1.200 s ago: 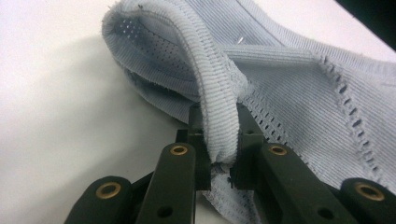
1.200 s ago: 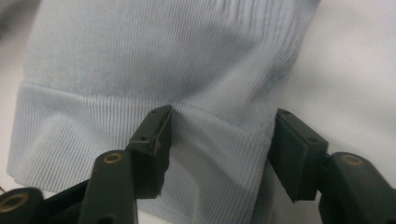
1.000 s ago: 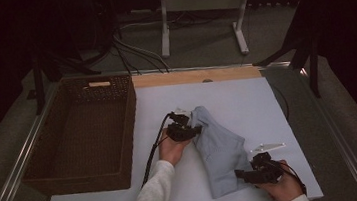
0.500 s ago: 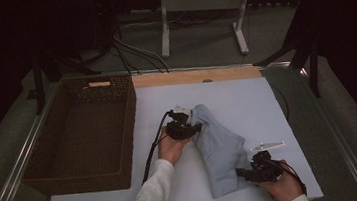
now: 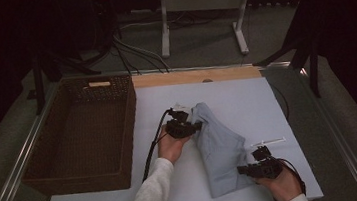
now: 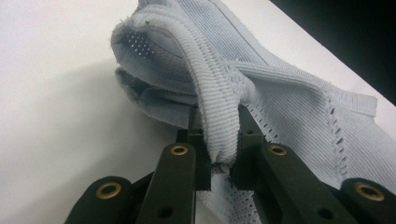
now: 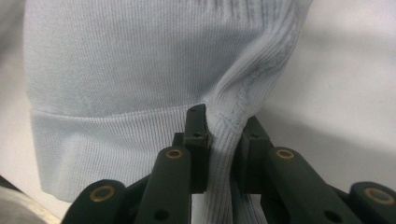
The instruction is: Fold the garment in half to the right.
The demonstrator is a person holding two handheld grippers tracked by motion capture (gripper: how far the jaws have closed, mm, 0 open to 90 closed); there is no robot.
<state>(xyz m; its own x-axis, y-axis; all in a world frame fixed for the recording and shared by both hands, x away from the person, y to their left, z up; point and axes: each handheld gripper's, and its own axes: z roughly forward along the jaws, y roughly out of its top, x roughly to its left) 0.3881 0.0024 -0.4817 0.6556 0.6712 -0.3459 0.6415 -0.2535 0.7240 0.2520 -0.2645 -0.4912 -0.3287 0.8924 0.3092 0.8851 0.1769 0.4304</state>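
White surface (image 5: 277,105), dim room: blue garment held at both ends.

Your left tool (image 5: 183,128) is clamped on a ribbed edge at the far end of the knit garment (image 5: 222,151); your right tool (image 5: 260,169) pinches the near hem. Its long axis runs diagonally between them. A wicker basket (image 5: 37,165) sits beside it on your left, nearer the left tool.

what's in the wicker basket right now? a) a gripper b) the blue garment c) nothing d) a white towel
c: in the high view the basket shows a bare woven floor, while the light blue garment lies on the white table, pinched by the left gripper and the right gripper.
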